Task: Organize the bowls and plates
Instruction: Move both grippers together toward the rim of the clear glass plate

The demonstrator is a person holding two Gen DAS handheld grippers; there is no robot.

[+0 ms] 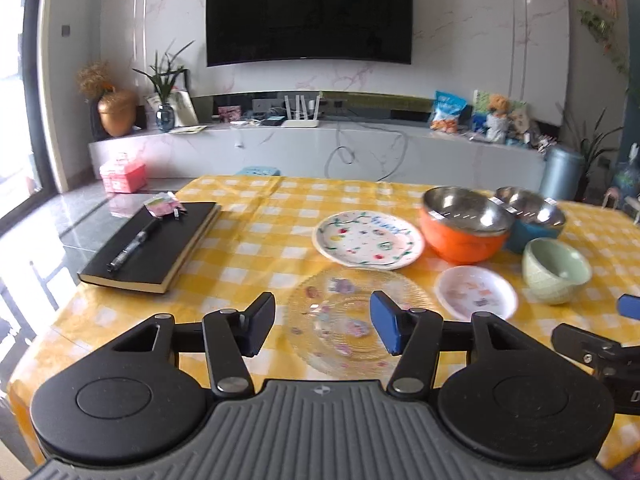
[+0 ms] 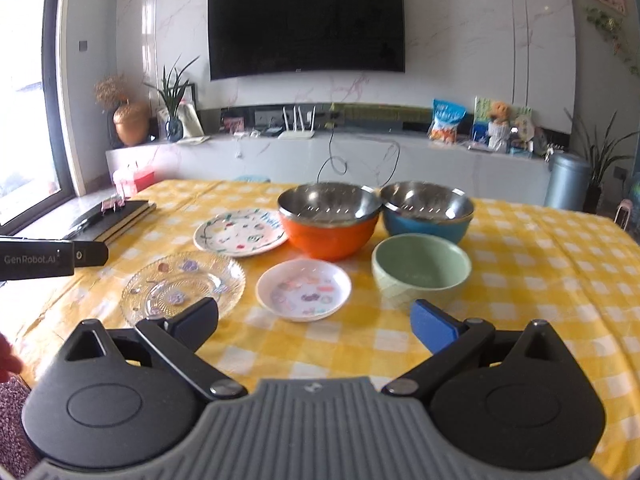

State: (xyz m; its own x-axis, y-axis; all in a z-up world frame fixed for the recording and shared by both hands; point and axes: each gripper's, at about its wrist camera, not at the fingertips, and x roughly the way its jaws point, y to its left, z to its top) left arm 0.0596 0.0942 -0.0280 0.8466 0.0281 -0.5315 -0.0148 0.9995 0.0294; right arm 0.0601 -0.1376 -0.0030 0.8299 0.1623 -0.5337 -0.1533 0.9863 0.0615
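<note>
On the yellow checked tablecloth [image 1: 248,248] lie a clear glass plate [image 1: 340,340], a white patterned plate [image 1: 368,240], a small pink-white dish [image 1: 476,292], a green bowl [image 1: 556,270], an orange bowl [image 1: 464,224] and a blue bowl [image 1: 532,220], both steel-lined. My left gripper [image 1: 322,324] is open above the glass plate's near part, holding nothing. My right gripper [image 2: 316,320] is open and empty, near the small dish [image 2: 304,288], with the green bowl [image 2: 420,272] just beyond its right finger. The glass plate [image 2: 184,286] is at left.
A black notebook [image 1: 152,248] with a pen [image 1: 134,244] and clips lies at the table's far left. The white patterned plate [image 2: 240,232], orange bowl [image 2: 330,220] and blue bowl [image 2: 428,212] stand behind. A TV wall and cabinet lie beyond the table.
</note>
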